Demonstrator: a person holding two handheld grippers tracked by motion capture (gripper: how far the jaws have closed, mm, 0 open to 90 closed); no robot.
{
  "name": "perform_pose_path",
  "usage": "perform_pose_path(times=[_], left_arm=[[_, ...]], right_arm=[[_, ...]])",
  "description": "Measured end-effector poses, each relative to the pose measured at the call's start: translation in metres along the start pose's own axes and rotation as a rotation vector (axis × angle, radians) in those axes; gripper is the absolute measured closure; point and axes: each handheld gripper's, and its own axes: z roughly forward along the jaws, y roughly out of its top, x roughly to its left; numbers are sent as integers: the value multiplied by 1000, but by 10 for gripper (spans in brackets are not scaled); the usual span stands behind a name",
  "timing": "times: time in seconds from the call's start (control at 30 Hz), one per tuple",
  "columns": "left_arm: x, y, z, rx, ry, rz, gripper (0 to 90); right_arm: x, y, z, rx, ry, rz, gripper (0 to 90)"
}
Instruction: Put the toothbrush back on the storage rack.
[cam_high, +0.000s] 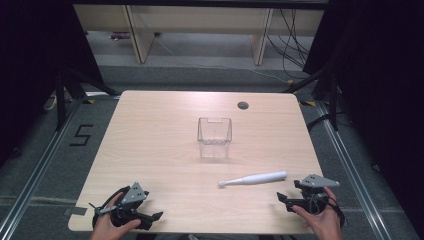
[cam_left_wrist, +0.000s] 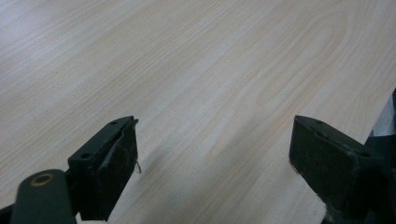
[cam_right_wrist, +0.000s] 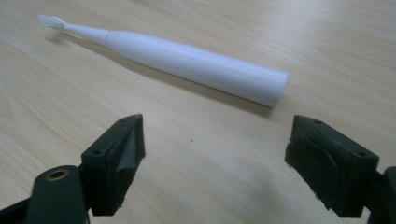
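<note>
A white electric toothbrush (cam_high: 253, 179) lies flat on the wooden table (cam_high: 150, 145), near the right front, its brush head pointing left. Beyond it, mid-table, stands a clear plastic container (cam_high: 214, 137) — nothing lies between them. The right gripper (cam_high: 284, 201) sits just right of the handle's end, jaws wide apart, empty. The left gripper (cam_high: 152, 218) — also wide open, empty — rests at the near left edge.

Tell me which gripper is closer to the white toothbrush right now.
Right. The right gripper sits just beyond the toothbrush handle end; the left gripper is far across the table's near edge.
</note>
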Motion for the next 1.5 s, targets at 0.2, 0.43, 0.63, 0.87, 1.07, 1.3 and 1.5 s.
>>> perform_pose_path(times=[0.2,0.43,0.63,0.87,1.07,1.3,1.5], left_arm=[[0,0,0,-1,0,-5,151],[0,-1,0,4,3,-4,151],[0,-1,0,4,5,-7,151],[0,-1,0,5,4,-8,151],[0,-1,0,2,4,-6,151],[0,-2,0,4,3,-12,151],[0,-2,-1,5,5,-11,152]], right_arm=[[2,1,0,11,11,-4,183],[6,6,2,-9,17,-12,173],[3,13,8,-30,18,-46,220],[0,22,11,-48,-9,-59,301],[-3,27,12,-72,-7,-27,405],[-6,33,19,-84,-16,-69,499],[-5,40,24,-63,-54,-67,629]])
